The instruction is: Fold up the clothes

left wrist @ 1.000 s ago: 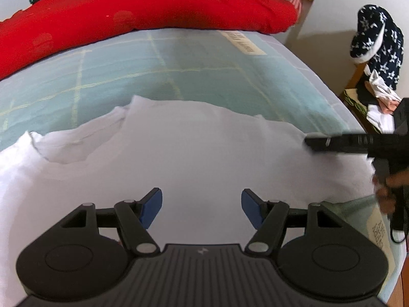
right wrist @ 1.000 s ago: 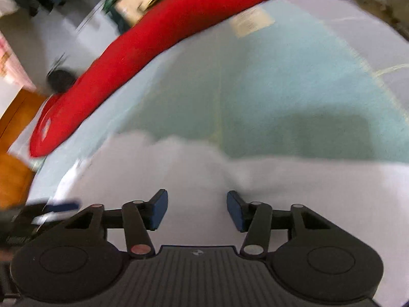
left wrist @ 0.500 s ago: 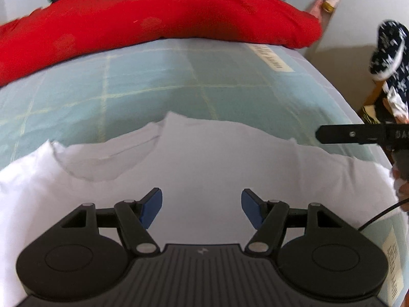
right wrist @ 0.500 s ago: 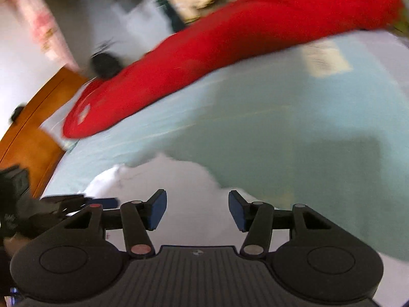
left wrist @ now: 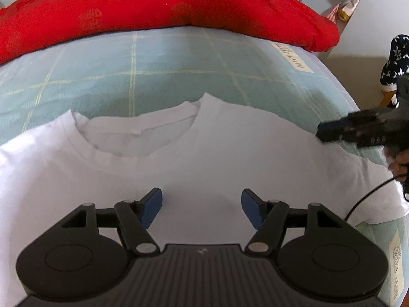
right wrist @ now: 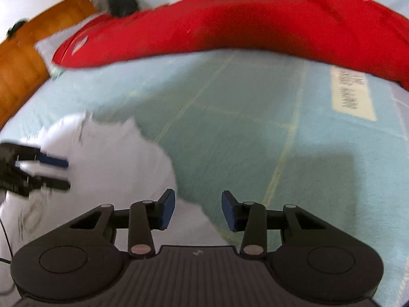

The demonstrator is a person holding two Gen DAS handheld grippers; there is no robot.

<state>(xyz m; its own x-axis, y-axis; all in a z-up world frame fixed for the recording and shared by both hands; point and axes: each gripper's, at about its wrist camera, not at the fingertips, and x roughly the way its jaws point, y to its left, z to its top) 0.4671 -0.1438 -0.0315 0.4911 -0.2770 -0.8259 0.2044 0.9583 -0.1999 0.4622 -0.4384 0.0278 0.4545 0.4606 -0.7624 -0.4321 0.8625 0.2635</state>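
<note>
Left wrist view: white T-shirt (left wrist: 204, 158) lies under both gaping tools, left tool (left wrist: 202, 208), right tool (right wrist: 198, 211)

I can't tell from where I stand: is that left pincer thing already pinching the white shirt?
No. The left gripper has its blue pads wide apart above the white T-shirt, with no cloth caught between them.

Left black plastic two-finger gripper (left wrist: 202, 206): blue pads (left wrist: 152, 204), silver pivot screws, ribbed housing with small lightning mark. Right matching black gripper (right wrist: 198, 208): blue pads (right wrist: 167, 208), thin black cable (left wrist: 368, 197).
</note>
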